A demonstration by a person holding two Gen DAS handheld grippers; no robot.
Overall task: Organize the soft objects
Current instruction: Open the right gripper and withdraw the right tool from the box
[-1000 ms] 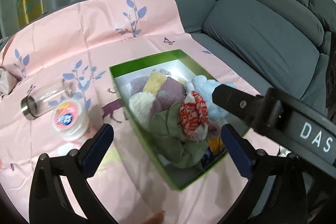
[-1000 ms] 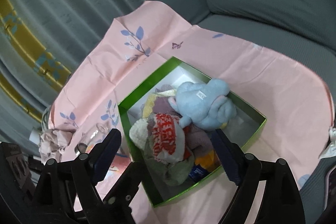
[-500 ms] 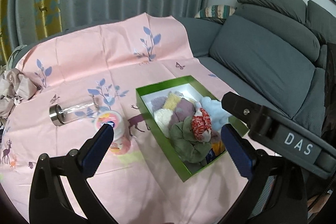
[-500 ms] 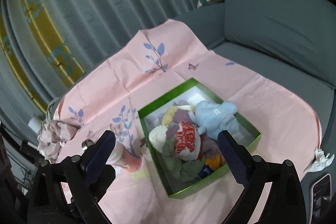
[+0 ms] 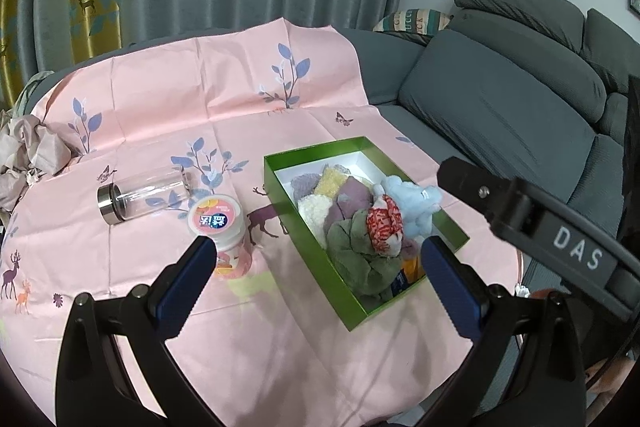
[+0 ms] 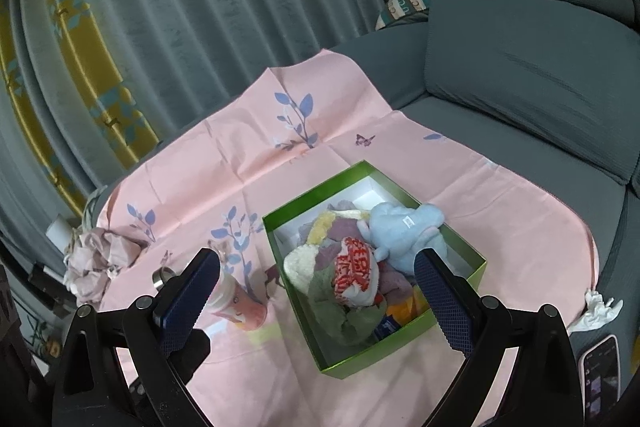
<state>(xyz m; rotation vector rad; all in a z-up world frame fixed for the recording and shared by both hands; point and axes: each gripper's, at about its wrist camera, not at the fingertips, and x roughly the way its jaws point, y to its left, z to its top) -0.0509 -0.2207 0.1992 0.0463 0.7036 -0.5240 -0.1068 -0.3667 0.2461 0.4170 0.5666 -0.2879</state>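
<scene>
Now both grippers, left (image 5: 314, 269) and right (image 6: 316, 281), hang above the cloth (image 5: 168, 115), fingers apart and empty; the right's just widened. Soft toys (image 5: 360, 215) fill the box (image 5: 304, 235).

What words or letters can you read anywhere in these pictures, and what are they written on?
"DAS": white letters on the black right gripper, seen from the left wrist camera.
Striped cushion: letters too blurred to read.
White jar: pink lid label has blue characters, too blurred to read.
Red and white soft toy: red lettering, not readable.
Blue plush toy: small white tag, too small to read.
</scene>
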